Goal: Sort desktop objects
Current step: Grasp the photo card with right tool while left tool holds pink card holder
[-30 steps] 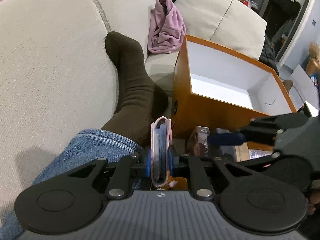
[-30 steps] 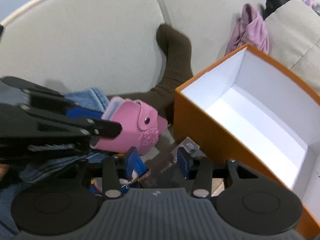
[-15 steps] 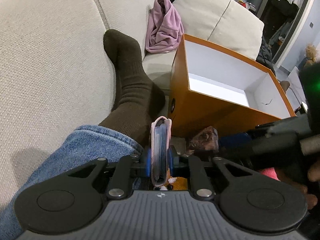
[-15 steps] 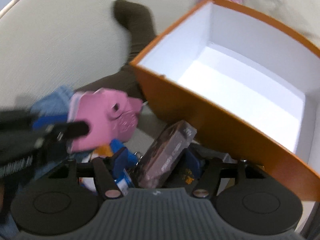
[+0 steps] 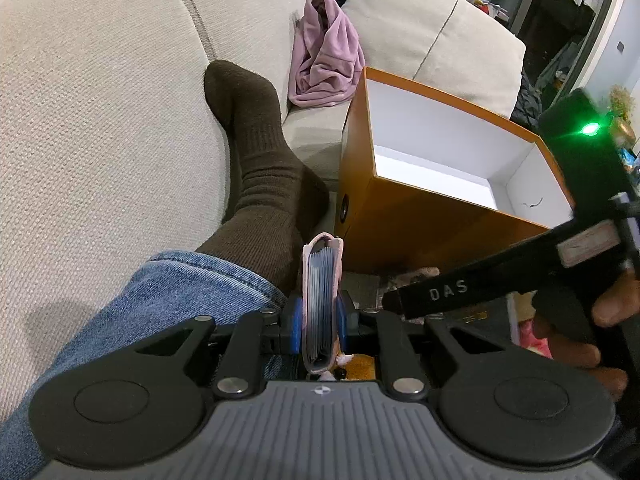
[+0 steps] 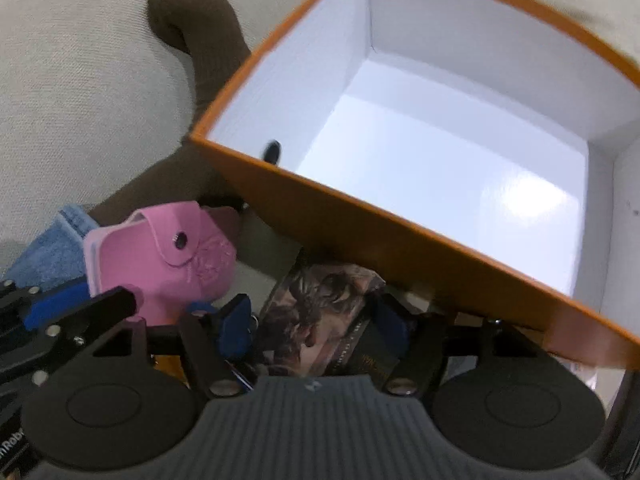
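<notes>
Beside the empty orange box (image 6: 400, 248), the left claw (image 5: 319, 320) grips a pink card wallet (image 5: 322, 304); the right claw (image 6: 316, 320) is opening around a dark card pack (image 6: 320, 312). Nothing is sorted yet.

Left wrist view: sharp, evenly lit indoors; edges are being bent by fisheye distortion. Right wrist view: softened by motion blur throughout. Glare is being reflected off the white floor of the orange box (image 6: 516, 196). Corners are being vignetted black.
</notes>
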Demonstrator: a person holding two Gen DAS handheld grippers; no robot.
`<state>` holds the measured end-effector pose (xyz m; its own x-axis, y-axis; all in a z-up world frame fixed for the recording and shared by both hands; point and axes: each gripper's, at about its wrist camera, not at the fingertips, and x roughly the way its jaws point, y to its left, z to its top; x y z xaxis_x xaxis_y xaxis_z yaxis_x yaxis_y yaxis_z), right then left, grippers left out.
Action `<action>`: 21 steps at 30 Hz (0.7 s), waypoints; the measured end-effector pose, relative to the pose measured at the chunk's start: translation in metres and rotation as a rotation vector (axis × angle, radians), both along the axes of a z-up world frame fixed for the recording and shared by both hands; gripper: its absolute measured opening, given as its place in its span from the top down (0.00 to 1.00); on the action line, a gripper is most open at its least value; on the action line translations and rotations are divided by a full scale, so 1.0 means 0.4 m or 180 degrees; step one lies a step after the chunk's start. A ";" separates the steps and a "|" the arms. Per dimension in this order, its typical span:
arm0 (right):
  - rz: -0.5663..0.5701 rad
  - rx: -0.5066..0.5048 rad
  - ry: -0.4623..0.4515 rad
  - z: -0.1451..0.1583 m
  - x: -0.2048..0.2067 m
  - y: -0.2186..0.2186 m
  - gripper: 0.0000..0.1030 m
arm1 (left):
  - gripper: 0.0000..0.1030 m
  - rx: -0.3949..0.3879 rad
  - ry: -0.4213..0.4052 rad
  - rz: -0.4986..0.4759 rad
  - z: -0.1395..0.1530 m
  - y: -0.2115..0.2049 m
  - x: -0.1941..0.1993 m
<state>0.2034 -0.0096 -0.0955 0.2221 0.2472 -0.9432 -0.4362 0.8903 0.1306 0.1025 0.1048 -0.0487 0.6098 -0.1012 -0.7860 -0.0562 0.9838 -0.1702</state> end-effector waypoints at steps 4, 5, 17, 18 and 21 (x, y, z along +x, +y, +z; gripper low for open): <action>-0.0087 -0.0097 -0.0005 -0.040 0.031 0.026 0.16 | 0.82 -0.0010 -0.0002 0.0004 -0.001 0.002 0.001; -0.0055 -0.0124 -0.0041 -0.041 0.030 0.039 0.14 | 0.82 -0.0021 0.0000 0.0010 -0.001 0.003 0.002; 0.0341 -0.0227 -0.0355 -0.019 0.025 0.119 0.32 | 0.82 0.0004 -0.0006 0.0001 -0.004 0.001 0.013; 0.0384 -0.0169 -0.0379 -0.010 0.024 0.124 0.43 | 0.82 0.0004 -0.0003 -0.0002 -0.004 0.001 0.012; 0.0336 -0.0118 -0.0503 0.024 0.035 0.125 0.77 | 0.82 0.0013 -0.0008 -0.0001 -0.004 0.001 0.010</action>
<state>0.2172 0.0405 -0.0858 0.3430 0.2427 -0.9074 -0.5400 0.8414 0.0210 0.1066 0.1053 -0.0502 0.6119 -0.0982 -0.7848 -0.0553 0.9845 -0.1663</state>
